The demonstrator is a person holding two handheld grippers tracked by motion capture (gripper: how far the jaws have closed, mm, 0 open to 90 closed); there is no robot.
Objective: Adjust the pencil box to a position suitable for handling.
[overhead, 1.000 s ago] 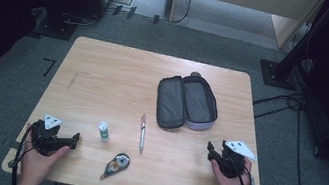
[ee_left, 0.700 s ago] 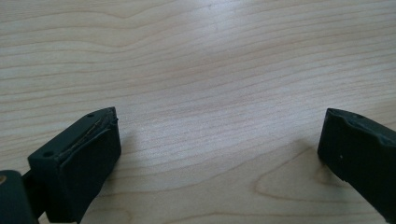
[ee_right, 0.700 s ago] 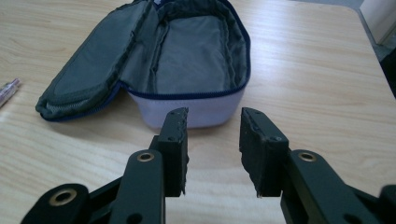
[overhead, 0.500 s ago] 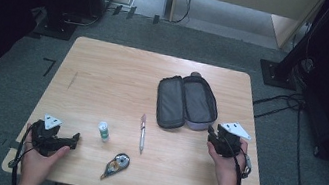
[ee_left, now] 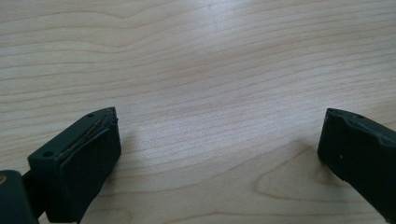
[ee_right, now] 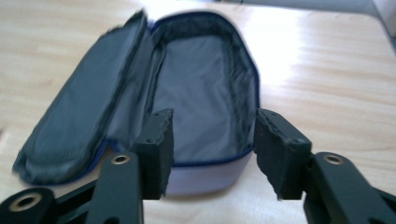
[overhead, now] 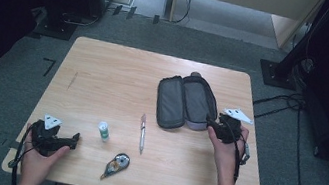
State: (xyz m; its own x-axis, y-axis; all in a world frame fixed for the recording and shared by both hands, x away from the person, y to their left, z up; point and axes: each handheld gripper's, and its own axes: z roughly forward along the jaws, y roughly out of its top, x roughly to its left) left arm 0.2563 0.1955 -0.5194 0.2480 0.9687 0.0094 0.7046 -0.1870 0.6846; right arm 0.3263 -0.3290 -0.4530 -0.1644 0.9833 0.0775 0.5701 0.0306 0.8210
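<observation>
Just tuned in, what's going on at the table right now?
A person holds a gripper in each hand at a light wooden table. The right gripper is at the near end of the open dark grey zip pouch, jaws apart with nothing gripped; they have just been opening. The left gripper rests open over bare wood. A white pen, a small green-and-white bottle and a correction tape dispenser lie untouched.

A dark grey pencil case (overhead: 184, 102) with blue zip edging lies open on a pale wood-grain table (overhead: 104, 77).
</observation>
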